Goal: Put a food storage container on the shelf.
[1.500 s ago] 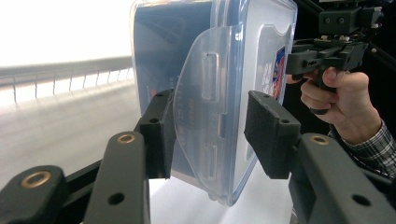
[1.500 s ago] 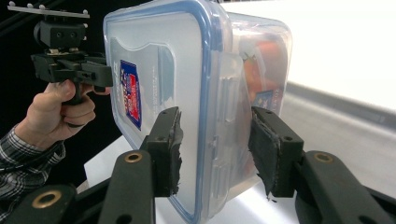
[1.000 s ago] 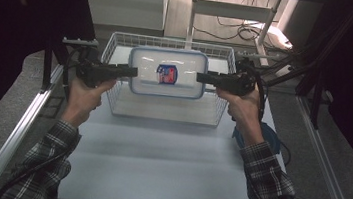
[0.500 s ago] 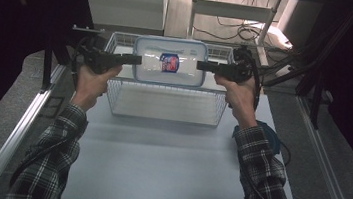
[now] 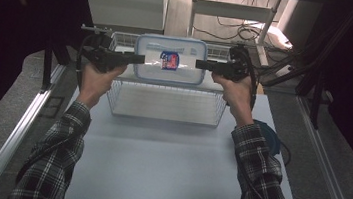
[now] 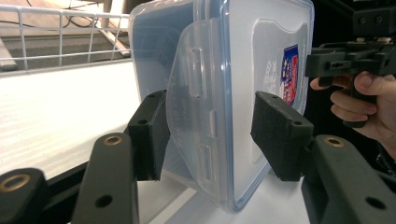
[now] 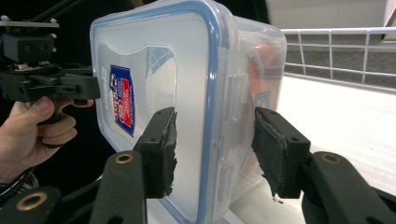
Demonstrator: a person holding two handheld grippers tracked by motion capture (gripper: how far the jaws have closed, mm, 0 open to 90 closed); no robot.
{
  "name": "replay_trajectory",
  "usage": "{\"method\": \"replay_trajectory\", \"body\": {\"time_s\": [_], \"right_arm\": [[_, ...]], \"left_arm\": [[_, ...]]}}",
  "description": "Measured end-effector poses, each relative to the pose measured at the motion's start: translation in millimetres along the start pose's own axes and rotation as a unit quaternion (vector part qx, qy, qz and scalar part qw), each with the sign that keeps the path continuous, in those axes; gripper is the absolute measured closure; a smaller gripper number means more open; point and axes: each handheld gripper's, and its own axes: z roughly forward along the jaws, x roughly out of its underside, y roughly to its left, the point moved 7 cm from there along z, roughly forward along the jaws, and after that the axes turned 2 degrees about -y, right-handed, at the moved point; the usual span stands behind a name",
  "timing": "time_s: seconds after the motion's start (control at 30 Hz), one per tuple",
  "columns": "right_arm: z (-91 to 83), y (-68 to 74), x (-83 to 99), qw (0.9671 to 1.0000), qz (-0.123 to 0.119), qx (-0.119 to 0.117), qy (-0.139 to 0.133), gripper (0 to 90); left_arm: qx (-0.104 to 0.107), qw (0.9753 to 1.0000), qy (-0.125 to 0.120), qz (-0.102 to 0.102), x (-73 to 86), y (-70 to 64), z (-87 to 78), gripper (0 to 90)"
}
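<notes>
Two tools lift a clear box over the wire basket

Both tools carry one clear plastic box (image 5: 170, 59) with a blue-rimmed lid between them, held up above the far edge of the table (image 5: 167, 164). The left tool (image 5: 139, 59) is clamped on the box's left end; in the left gripper view (image 6: 210, 135) its two pads press on either side of the lid's side latch. The right tool (image 5: 200, 64) is clamped on the opposite end, and in the right gripper view (image 7: 215, 140) its pads squeeze the lid face and the box wall. A blue and red label (image 5: 168, 61) sits on the lid. A white wire basket (image 5: 166, 103) stands on the table just below and nearer the person, toward the far edge.
</notes>
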Motion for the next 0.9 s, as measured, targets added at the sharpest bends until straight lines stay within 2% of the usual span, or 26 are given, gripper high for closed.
{"method": "replay_trajectory", "body": {"time_s": [0.07, 0.1, 0.17, 0.3, 0.37, 0.43, 0.5, 0.53, 0.67, 0.73, 0.83, 0.9], "right_arm": [[0.7, -0.4, 0.0, 1.0000, 0.000, 0.002, 0.000, 48.3], [1.2, -0.8, -0.3, 1.0000, -0.003, 0.005, -0.002, 47.7], [2.9, -1.7, -0.1, 0.9997, -0.015, 0.021, 0.003, 47.9], [9.8, -1.7, 4.8, 0.9974, -0.039, 0.054, 0.027, 44.1], [11.9, -2.4, 5.4, 0.9972, -0.037, 0.059, 0.027, 45.7], [12.5, -3.0, 5.2, 0.9980, -0.028, 0.052, 0.025, 46.0], [12.8, -2.6, 4.8, 0.9978, -0.030, 0.055, 0.023, 44.8], [12.6, -2.4, 4.2, 0.9976, -0.031, 0.058, 0.022, 44.8], [11.0, -2.2, -1.0, 0.9959, -0.040, 0.081, 0.011, 46.0], [11.5, -0.8, -3.2, 0.9955, -0.042, 0.085, 0.007, 47.1], [12.5, 1.6, -4.3, 0.9941, -0.052, 0.094, 0.011, 47.4], [12.4, 2.0, -4.4, 0.9939, -0.054, 0.095, 0.013, 47.4]], "left_arm": [[-0.001, 0.9999, 0.010, 0.005, 1.6, -0.3, 2.9, 40.4], [-0.008, 0.9998, 0.016, 0.010, 3.0, -0.3, 5.1, 39.4], [-0.015, 0.9995, 0.023, 0.017, 4.0, 0.2, 8.4, 37.3], [-0.013, 0.9994, 0.032, 0.000, 4.0, 5.0, 12.6, 31.7], [-0.018, 0.9994, 0.030, -0.007, 2.6, 8.3, 12.9, 28.7], [-0.033, 0.9991, 0.028, -0.002, 0.9, 9.8, 12.7, 26.8], [-0.062, 0.9978, 0.021, 0.007, -1.4, 10.8, 12.2, 23.2], [-0.072, 0.9971, 0.020, 0.014, -2.4, 10.7, 11.6, 23.4], [-0.091, 0.9957, 0.010, 0.018, -6.2, 9.8, 8.1, 31.1], [-0.085, 0.9963, 0.003, 0.010, -8.4, 9.8, 6.7, 41.4], [-0.080, 0.9967, 0.006, 0.014, -8.6, 8.8, 7.5, 46.6], [-0.080, 0.9967, 0.005, 0.013, -8.2, 8.1, 8.1, 46.9]]}}
